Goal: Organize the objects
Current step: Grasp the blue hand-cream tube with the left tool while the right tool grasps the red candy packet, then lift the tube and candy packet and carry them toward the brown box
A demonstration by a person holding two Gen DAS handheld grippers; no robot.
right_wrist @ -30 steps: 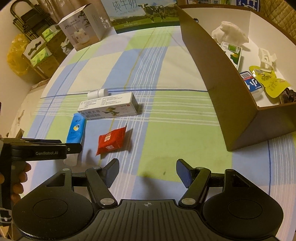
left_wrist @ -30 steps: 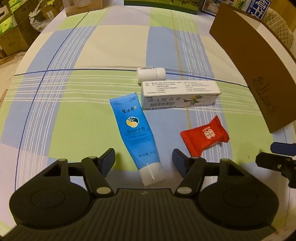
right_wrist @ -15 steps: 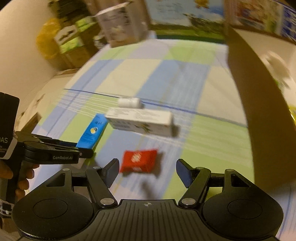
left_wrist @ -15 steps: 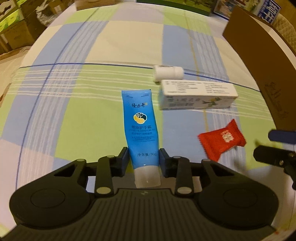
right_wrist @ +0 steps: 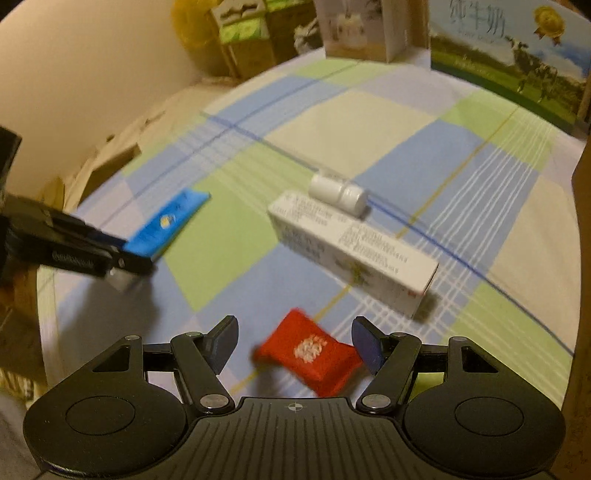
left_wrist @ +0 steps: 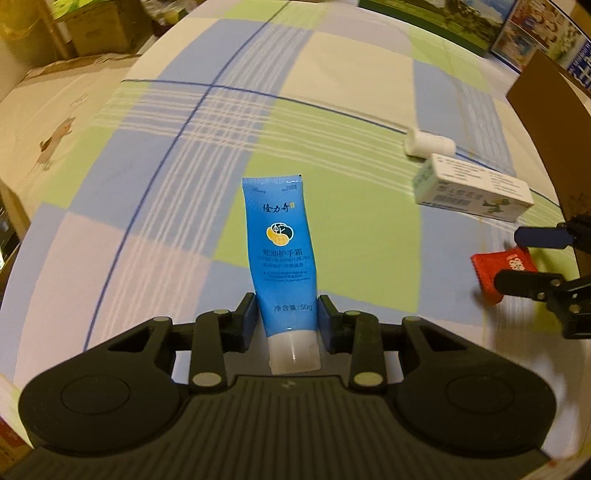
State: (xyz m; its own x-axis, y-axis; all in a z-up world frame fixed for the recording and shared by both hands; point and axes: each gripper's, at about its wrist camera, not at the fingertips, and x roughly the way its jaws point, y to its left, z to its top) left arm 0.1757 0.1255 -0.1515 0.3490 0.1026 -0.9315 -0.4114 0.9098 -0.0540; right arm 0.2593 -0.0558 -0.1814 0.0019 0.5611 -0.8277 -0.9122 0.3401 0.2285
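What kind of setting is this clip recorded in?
Probably a home room used for storage: a surface under a checked cloth, stacked cartons and a milk box around it, and a hand cream tube among small household items.

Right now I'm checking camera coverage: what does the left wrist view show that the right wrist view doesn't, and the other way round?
Only the left wrist view shows the print on the blue tube, the left claw shut on it just above its cap, and the cardboard box wall at right. Only the right wrist view shows the milk carton and the boxes beyond the table. Both show the tube, the red packet between the open right claw's fingers, the white carton, the white bottle and the checked cloth.
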